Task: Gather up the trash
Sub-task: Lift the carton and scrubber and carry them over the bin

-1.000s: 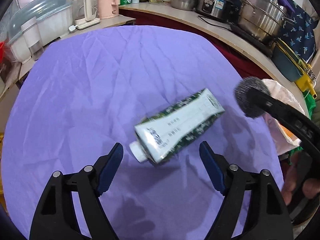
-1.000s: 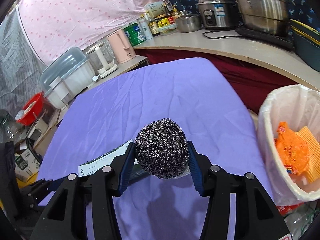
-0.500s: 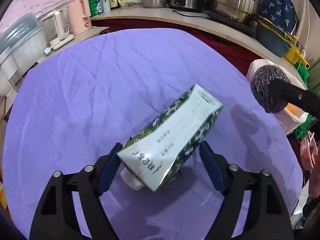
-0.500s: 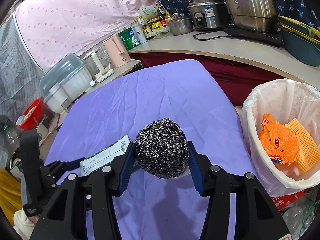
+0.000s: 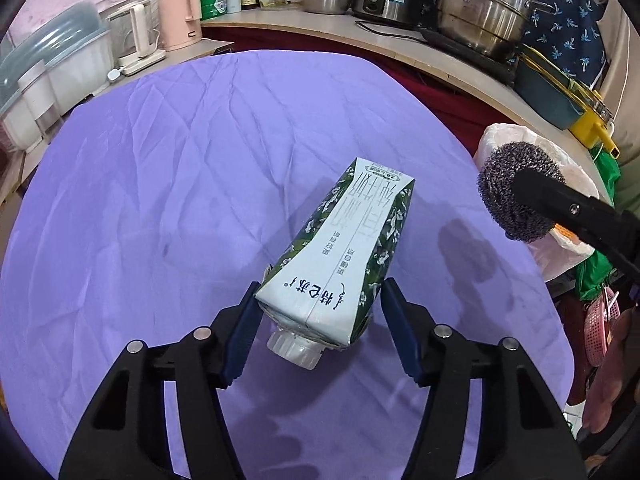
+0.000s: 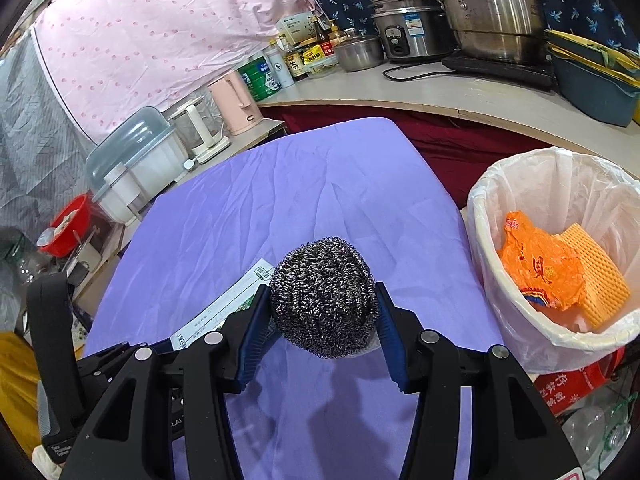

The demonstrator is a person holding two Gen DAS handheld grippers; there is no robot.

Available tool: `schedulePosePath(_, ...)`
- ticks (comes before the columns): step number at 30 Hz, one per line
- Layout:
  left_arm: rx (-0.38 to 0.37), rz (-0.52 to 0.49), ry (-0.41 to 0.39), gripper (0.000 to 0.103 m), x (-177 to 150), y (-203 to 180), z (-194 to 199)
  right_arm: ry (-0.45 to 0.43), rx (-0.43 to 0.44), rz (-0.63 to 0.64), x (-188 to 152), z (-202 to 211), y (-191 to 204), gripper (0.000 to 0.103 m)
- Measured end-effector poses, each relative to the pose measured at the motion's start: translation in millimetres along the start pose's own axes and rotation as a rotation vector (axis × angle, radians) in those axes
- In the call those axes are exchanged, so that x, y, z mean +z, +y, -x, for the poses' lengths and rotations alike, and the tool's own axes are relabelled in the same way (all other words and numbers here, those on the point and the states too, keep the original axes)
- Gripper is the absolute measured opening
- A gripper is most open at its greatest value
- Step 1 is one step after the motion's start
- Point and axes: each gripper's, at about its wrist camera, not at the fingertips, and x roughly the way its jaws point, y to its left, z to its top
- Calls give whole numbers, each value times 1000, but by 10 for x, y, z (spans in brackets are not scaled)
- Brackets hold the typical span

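Clamping a scourer (image 6: 323, 298), the right hand-held gripper (image 6: 320, 332) alone shows orange bin (image 6: 504, 184) trash (image 6: 540, 268).

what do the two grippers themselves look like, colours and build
Both match: the left gripper and right gripper are matte black plastic, each with two angular arms with triangular cut-outs and round silver pivot screws. The jaws carry dark blue ribbed pads. In the right wrist view, the left unit's black handle bears small white lettering, too small to read. No cables or sleeves show.
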Motion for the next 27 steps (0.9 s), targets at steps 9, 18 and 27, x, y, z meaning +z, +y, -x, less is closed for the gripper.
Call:
schedulePosePath(9,-6,12,-30,55,-84,-223,321,-33,13,-7,-121,303,-60,49)
schedulePosePath(18,-16,-24,-76,52,-38,-471,646,-86,7,-21,-153,636,-181,49)
schedulePosePath(27,-28,-53,-125,52,57,-717,876,-123,-11,-49,-172,871,-360,49)
